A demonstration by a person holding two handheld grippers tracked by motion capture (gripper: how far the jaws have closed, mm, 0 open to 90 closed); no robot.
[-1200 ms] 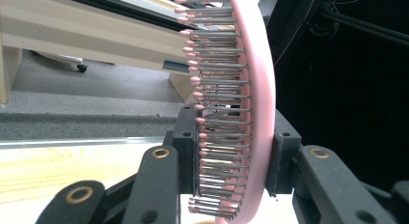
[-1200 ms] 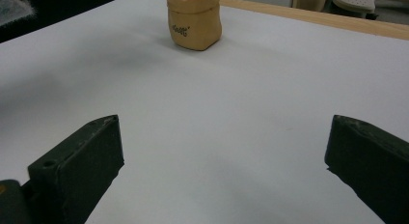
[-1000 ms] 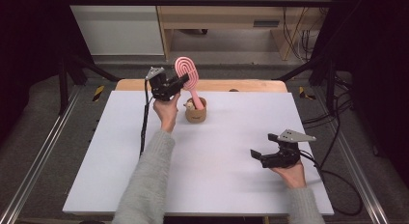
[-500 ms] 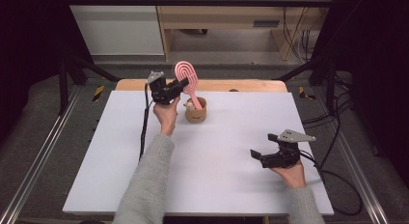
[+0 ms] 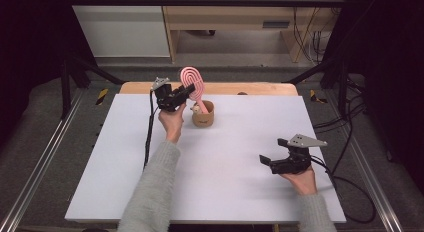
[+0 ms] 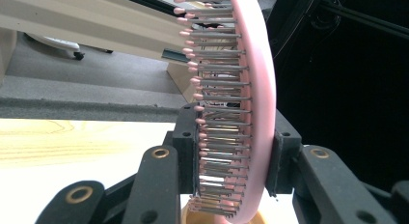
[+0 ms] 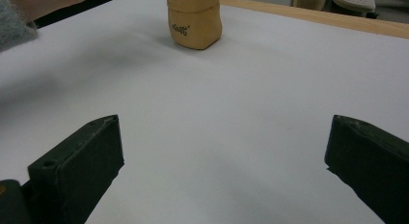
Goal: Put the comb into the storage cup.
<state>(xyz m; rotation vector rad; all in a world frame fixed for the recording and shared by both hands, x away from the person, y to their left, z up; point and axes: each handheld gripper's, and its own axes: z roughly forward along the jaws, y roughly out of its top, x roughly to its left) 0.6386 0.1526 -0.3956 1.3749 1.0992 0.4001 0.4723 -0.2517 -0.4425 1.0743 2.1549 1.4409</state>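
Observation:
A pink hairbrush (image 5: 192,83) stands tilted with its handle down inside a small tan pouch (image 5: 203,114) at the back of the white table. My left gripper (image 5: 186,92) is shut on the brush's head; in the left gripper view the jaws press on either side of the bristled pink head (image 6: 241,108), my left gripper (image 6: 231,151) held above the pouch's rim. My right gripper (image 5: 266,162) rests near the table's front right, open with nothing between its jaws. In the right gripper view the pouch (image 7: 195,21) stands far ahead of my right gripper (image 7: 224,161).
The white table top (image 5: 225,167) lies over a wooden board whose edge (image 5: 260,88) shows at the back. Black frame posts and metal rails flank both sides. A black cable (image 5: 148,137) trails from the left gripper along the sleeve.
The left hand has shifted slightly with the brush, which now leans a little differently in the pouch. The right gripper has stayed in place.

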